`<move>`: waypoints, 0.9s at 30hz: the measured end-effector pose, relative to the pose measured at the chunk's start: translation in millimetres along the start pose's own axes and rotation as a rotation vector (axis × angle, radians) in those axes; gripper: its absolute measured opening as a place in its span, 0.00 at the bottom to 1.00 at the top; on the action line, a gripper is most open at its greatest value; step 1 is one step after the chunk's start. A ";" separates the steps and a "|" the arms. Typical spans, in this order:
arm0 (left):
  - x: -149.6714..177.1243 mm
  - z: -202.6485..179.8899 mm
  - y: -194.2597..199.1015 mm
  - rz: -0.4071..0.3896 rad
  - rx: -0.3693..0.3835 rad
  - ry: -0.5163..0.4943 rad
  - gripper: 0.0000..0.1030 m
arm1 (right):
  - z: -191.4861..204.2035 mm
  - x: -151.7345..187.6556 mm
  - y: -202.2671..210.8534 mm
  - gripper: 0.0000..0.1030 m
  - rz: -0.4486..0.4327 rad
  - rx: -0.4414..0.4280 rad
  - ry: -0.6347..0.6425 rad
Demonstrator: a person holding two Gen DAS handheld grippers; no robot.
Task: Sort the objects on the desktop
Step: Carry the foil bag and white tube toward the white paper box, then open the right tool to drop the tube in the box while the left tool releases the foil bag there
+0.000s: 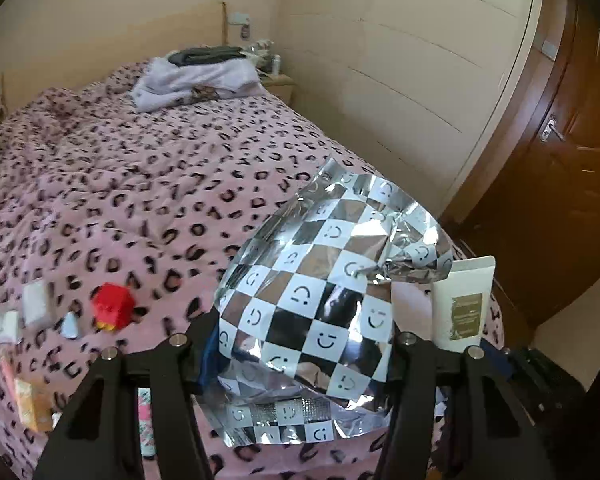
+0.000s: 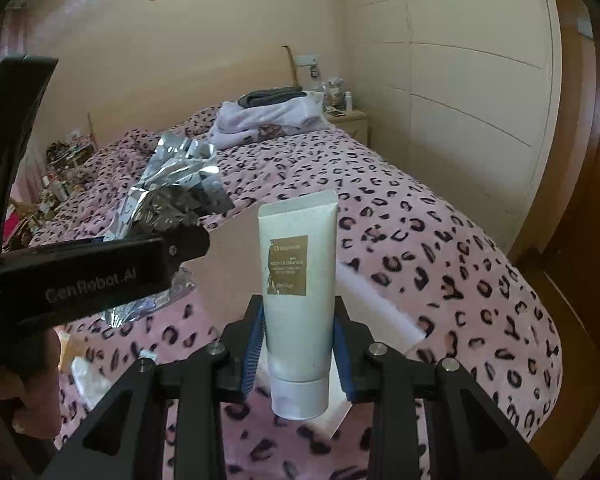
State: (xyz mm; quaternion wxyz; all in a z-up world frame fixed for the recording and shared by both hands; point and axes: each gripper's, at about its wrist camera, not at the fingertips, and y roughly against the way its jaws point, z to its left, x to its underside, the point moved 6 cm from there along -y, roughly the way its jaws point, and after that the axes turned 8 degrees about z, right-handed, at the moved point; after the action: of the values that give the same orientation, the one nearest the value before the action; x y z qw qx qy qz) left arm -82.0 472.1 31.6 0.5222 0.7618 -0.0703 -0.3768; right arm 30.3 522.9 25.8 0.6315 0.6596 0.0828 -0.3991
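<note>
My left gripper (image 1: 300,344) is shut on a crumpled silver foil bag (image 1: 324,280) with a black-and-white check and smiley faces, and holds it above the bed. The right wrist view shows that gripper (image 2: 188,244) at the left, a hand on its handle and the foil bag (image 2: 168,196) sticking out of its tip. My right gripper (image 2: 299,340) is shut on a white cream tube (image 2: 296,264) with a brown label. The tube stands upright, cap down, between the blue pads (image 2: 252,344). It also shows at the right in the left wrist view, as the tube (image 1: 462,304).
The pink leopard-print bed cover (image 1: 140,184) carries a red cube toy (image 1: 112,306), small white packets (image 1: 36,304), an orange box (image 1: 32,404) and a patterned tube (image 1: 146,420). A pale flat board (image 2: 380,296) lies under the tube. Folded clothes (image 1: 196,76) and a nightstand (image 2: 348,120) are at the far end.
</note>
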 end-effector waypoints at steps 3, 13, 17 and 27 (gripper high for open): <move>-6.5 -3.0 -20.6 0.036 0.015 -0.001 0.56 | -6.2 -6.5 -15.3 0.31 0.014 0.000 -0.012; -2.9 1.9 -61.1 0.098 0.004 0.004 0.56 | -5.5 3.1 -53.6 0.31 0.077 0.009 0.032; -2.7 2.0 -64.1 0.098 -0.030 -0.019 0.56 | -6.1 10.6 -62.9 0.31 0.103 0.013 0.037; -0.1 2.3 -60.9 0.103 -0.032 -0.016 0.63 | -13.7 14.1 -64.9 0.33 0.128 0.037 0.021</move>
State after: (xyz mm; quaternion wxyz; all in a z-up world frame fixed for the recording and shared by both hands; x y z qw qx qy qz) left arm -101.0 497.5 -20.4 0.5526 0.7457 -0.1075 -0.3564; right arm 5.8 541.9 -34.5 0.6427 0.6791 0.0397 -0.3524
